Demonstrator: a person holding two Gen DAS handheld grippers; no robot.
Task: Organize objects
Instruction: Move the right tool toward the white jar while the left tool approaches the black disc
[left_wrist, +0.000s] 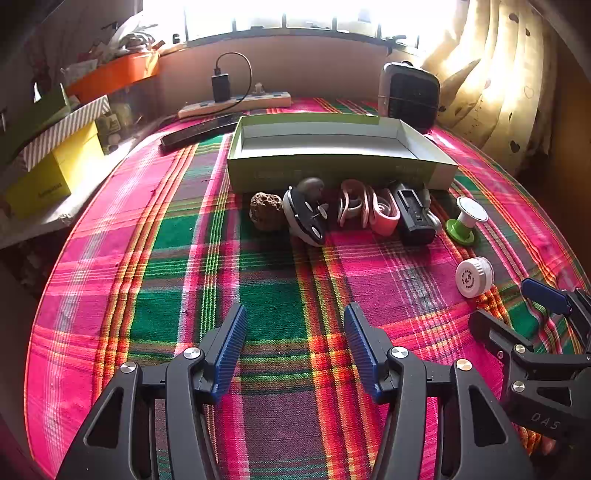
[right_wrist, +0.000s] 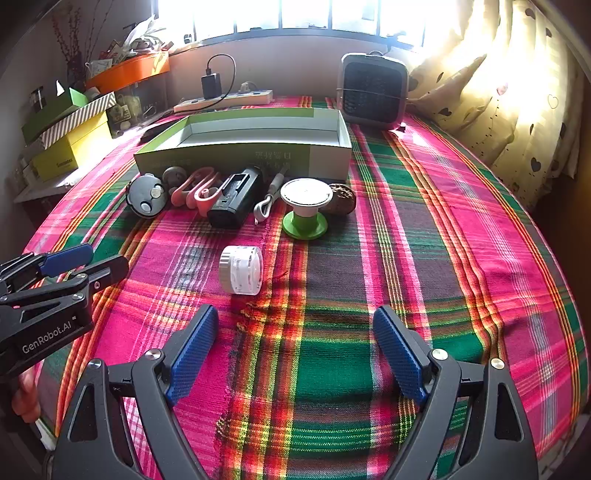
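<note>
An empty green cardboard box (left_wrist: 332, 168) (right_wrist: 236, 157) stands on the plaid cloth. In front of it lie a brown porous stone (left_wrist: 266, 211) (right_wrist: 343, 199), a round grey device (left_wrist: 306, 218) (right_wrist: 146, 199), pink clips (left_wrist: 369, 208) (right_wrist: 195, 192), a black charger (left_wrist: 415, 218) (right_wrist: 236, 201) and a green-and-white spool (left_wrist: 466, 221) (right_wrist: 306, 206). A white round jar (left_wrist: 474, 277) (right_wrist: 241, 270) lies nearer. My left gripper (left_wrist: 295, 328) (right_wrist: 88, 262) is open and empty. My right gripper (right_wrist: 295, 332) (left_wrist: 517, 306) is open and empty, just short of the jar.
A black-and-white fan heater (left_wrist: 408, 94) (right_wrist: 373, 90) and a power strip (left_wrist: 236, 103) (right_wrist: 225, 99) stand behind the box. A dark flat bar (left_wrist: 199, 133) lies at its left. Yellow and striped boxes (left_wrist: 55, 166) (right_wrist: 70, 147) sit on a shelf at left. A curtain (right_wrist: 498, 92) hangs at right.
</note>
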